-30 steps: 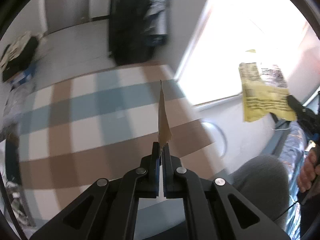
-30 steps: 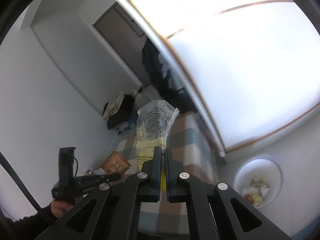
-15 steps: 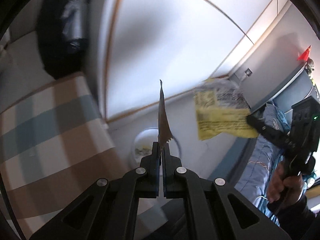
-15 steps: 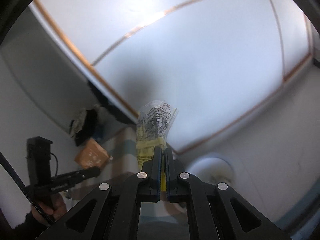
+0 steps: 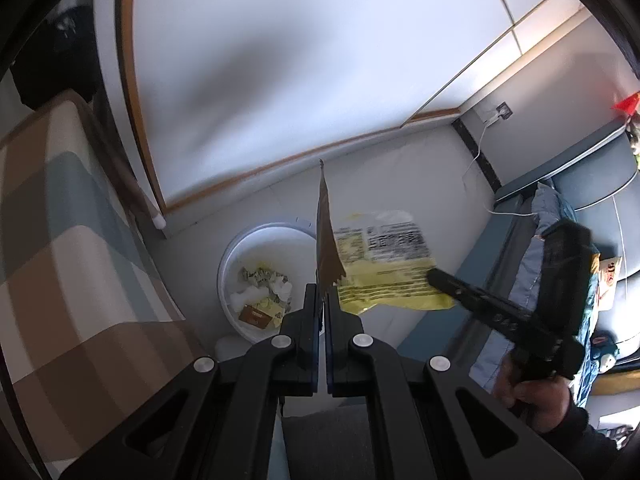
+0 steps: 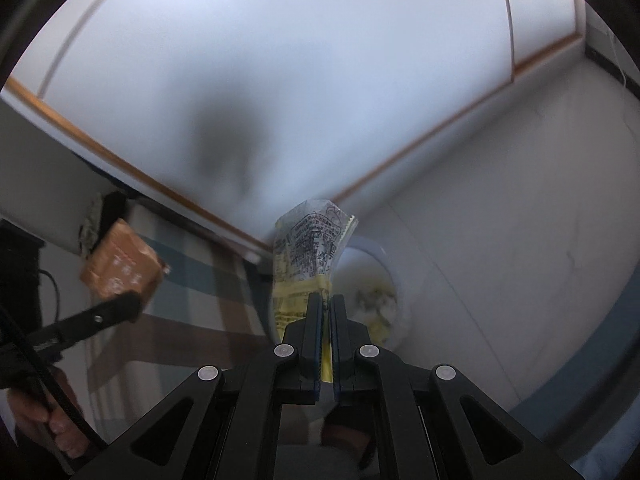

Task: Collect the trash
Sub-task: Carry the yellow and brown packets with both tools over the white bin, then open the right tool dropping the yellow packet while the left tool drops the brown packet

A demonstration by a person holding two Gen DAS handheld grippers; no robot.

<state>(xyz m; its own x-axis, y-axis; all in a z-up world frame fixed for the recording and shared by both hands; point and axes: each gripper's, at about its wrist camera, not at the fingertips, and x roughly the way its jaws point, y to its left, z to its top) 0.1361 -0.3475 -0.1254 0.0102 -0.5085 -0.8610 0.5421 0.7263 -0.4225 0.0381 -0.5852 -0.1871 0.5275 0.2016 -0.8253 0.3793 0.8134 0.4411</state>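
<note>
A large white panel (image 5: 320, 60) with a thin wooden trim fills most of the wall ahead, and the pale floor (image 5: 420, 160) runs along its foot. A checked cover (image 5: 72, 260) in brown, cream and dull blue spreads over the left side, and a blue-grey bed (image 5: 580, 184) with crumpled bedding sits at the far right, a white cable trailing from a wall socket above it.

On the floor near the foot of the panel, just off the edge of the checked cover, stands a round white trash bin (image 5: 240, 248). Inside it lie scraps of paper, white tissue and a brown wrapper.

The right gripper (image 6: 326, 308) has its jaws pinching the lower edge of a yellow snack bag (image 6: 308, 248), whose clear printed top stands up in front of the bin's rim. From the left camera the same bag hangs in the air beside the bin's opening, toward the bed.

The left gripper (image 5: 322, 300) has its jaws pressed together on a brown wrapper piece (image 5: 326, 240), held edge-on so that it shows as a thin upright sliver with a jagged bottom, directly over the right side of the bin. In the right camera its flat brown face appears off to the left, above the checked cover.
</note>
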